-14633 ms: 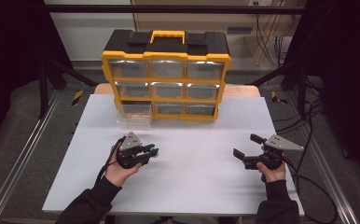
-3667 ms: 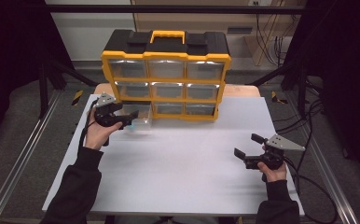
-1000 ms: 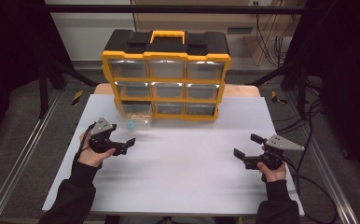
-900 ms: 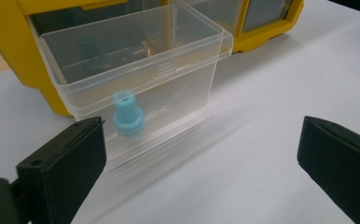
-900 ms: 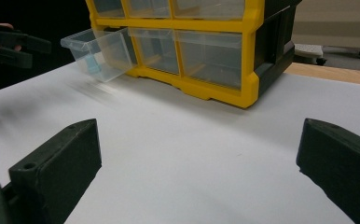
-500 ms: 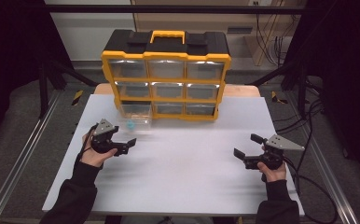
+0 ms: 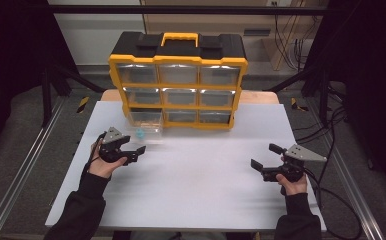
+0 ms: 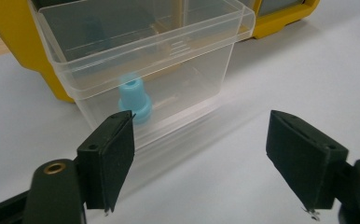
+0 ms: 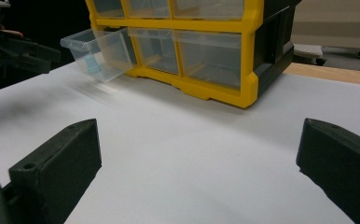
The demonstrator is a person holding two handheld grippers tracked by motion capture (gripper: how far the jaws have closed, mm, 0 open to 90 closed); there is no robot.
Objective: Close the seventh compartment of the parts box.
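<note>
Drawer (image 8: 141,60) work is what these pictures show: the clear bottom-left drawer of the yellow organiser (image 7: 178,80) stands pulled out over the worktop (image 7: 191,195), near its far-left part, with a small blue piece (image 8: 135,99) lying inside against the front wall. The drawer is probably left out so that the piece can be reached from above — its open top faces up and nothing covers it.

The left gripper (image 7: 129,149) sits just in front of the drawer, towards the worktop's left edge, its jaws spread wide and holding nothing; in the left gripper view they frame the drawer's front wall without touching it. That stance suits either a reach into the drawer or a push on its front, and I cannot tell which is meant. The right gripper (image 7: 264,163) rests well apart, close to the right edge, jaws wide and empty too — it looks parked, out of the way.

What the blue piece is stays unclear: seen through the plastic it reads as a short stepped cylinder, perhaps a cap or plug. The other drawers look empty, though glare on their fronts hides much. The organiser's back is hidden from all three views.
</note>
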